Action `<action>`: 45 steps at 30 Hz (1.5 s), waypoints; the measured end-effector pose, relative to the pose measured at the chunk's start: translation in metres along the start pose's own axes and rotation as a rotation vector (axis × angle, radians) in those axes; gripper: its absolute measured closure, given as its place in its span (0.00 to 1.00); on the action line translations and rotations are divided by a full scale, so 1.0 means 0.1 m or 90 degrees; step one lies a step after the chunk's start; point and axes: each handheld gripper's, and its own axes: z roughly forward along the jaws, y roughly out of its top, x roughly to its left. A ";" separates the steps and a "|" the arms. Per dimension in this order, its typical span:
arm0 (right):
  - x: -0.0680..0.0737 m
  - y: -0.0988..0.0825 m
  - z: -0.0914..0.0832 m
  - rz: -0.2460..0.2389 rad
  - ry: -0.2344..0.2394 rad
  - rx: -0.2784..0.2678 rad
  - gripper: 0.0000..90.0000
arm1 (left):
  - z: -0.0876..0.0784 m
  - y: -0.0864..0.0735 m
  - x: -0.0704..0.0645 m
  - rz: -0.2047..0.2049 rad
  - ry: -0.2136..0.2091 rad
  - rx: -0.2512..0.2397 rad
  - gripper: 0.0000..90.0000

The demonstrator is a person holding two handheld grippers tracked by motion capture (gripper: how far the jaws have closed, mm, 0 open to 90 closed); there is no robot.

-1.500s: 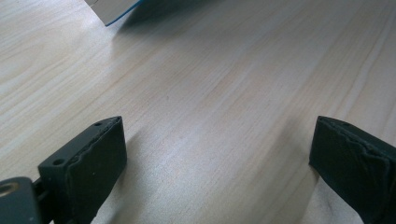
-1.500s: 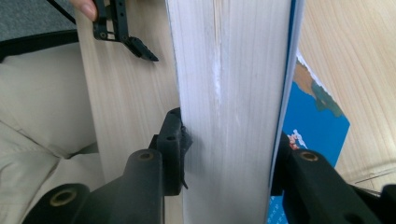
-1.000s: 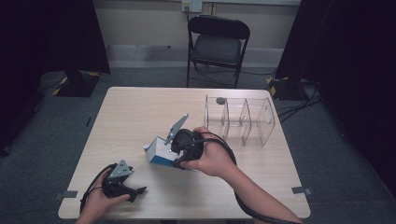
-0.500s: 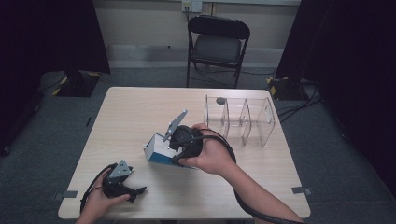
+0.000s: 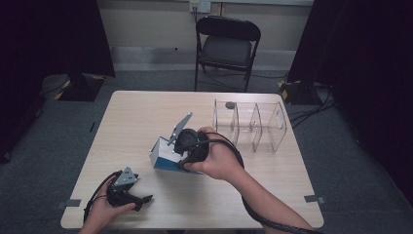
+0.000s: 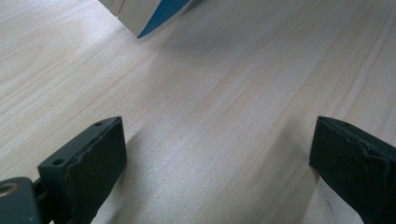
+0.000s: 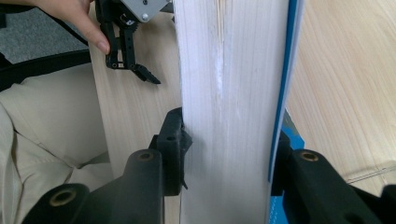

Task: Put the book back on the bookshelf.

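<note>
A thick book (image 5: 163,156) with a blue cover and a pale page block sits clamped between the right gripper's (image 5: 181,155) fingers (image 7: 173,140) (one pad on the pages' side, the other on the blue cover). It is tipped, one corner lifted off the counter (image 5: 136,122), well apart from the left gripper's (image 5: 141,200) fingers.

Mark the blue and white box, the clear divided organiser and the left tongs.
blue and white box (image 5: 160,156): high view, its white top face.
clear divided organiser (image 5: 277,127): high view, its right end wall.
left tongs (image 5: 144,199): high view, between the tips, low on the table.
</note>
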 end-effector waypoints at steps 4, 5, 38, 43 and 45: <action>-0.01 0.02 0.00 -0.001 -0.001 0.003 0.68 | 0.00 0.00 0.00 0.001 0.001 0.000 0.04; -0.01 0.03 0.00 -0.008 -0.001 0.001 0.68 | 0.00 0.00 0.00 0.002 0.002 0.000 0.04; -0.11 0.21 -0.15 -0.004 0.038 0.030 0.68 | 0.01 0.00 -0.01 -0.007 0.002 -0.002 0.03; -0.13 0.25 -0.15 -0.018 0.050 0.032 0.67 | 0.00 0.00 -0.01 -0.001 0.005 0.001 0.03; -0.14 0.30 -0.14 -0.011 0.042 0.025 0.66 | 0.00 0.00 -0.01 -0.001 0.005 0.002 0.03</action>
